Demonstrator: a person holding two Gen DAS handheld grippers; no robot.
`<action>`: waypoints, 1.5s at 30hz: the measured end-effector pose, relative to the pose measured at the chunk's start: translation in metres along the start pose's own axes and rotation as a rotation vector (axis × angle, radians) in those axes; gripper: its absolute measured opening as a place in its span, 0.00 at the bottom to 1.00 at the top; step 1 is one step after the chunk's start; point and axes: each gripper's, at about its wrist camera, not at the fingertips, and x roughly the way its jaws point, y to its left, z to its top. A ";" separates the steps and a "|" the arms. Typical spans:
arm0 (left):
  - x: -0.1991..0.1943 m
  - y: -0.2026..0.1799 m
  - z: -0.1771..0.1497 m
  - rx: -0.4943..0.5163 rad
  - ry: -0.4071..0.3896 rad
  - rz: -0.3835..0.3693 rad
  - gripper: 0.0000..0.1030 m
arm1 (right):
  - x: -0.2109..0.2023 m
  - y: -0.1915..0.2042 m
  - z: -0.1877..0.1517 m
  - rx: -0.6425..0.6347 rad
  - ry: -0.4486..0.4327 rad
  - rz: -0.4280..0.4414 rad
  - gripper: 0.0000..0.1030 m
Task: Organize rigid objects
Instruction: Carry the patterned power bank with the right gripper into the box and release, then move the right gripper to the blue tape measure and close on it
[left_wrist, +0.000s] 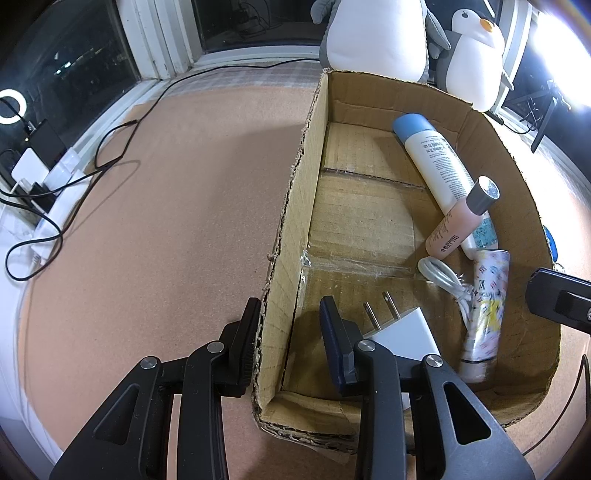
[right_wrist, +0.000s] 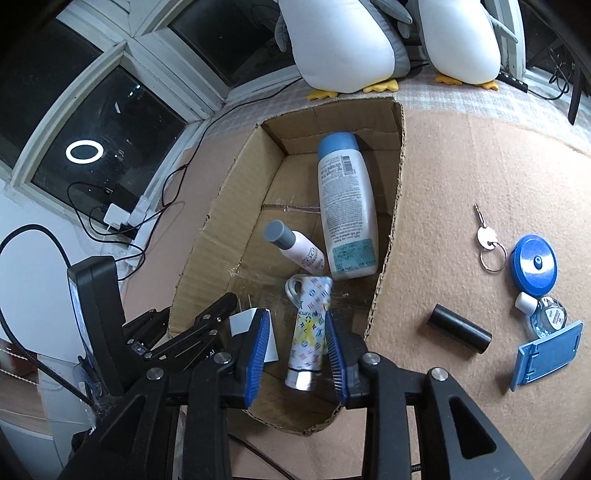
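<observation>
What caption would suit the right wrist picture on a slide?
Open right gripper straddles a patterned tube inside the cardboard box; more items wait on the mat.

Both wrist views over cardboard box (left_wrist: 295, 192)

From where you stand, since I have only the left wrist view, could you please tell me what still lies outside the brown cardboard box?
Observer: A short black cylinder lies on the tan mat, to the right of the cardboard box.
Operator: Thank you. Is there anything beyond it?
Observer: A silver key on a ring lies beside a round blue tape-measure case.
Operator: And how does the right gripper stand?
Observer: The right gripper is open, with its fingers on either side of the white patterned tube inside the box.
</observation>
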 end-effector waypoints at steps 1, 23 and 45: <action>0.000 0.000 0.000 0.000 0.000 0.000 0.30 | -0.002 0.000 0.000 -0.005 -0.003 0.001 0.27; 0.000 0.000 0.000 0.004 -0.002 0.004 0.30 | -0.078 -0.101 -0.004 -0.004 -0.090 -0.218 0.40; 0.000 0.000 0.000 0.004 -0.001 0.004 0.30 | -0.019 -0.137 0.029 -0.135 0.085 -0.388 0.47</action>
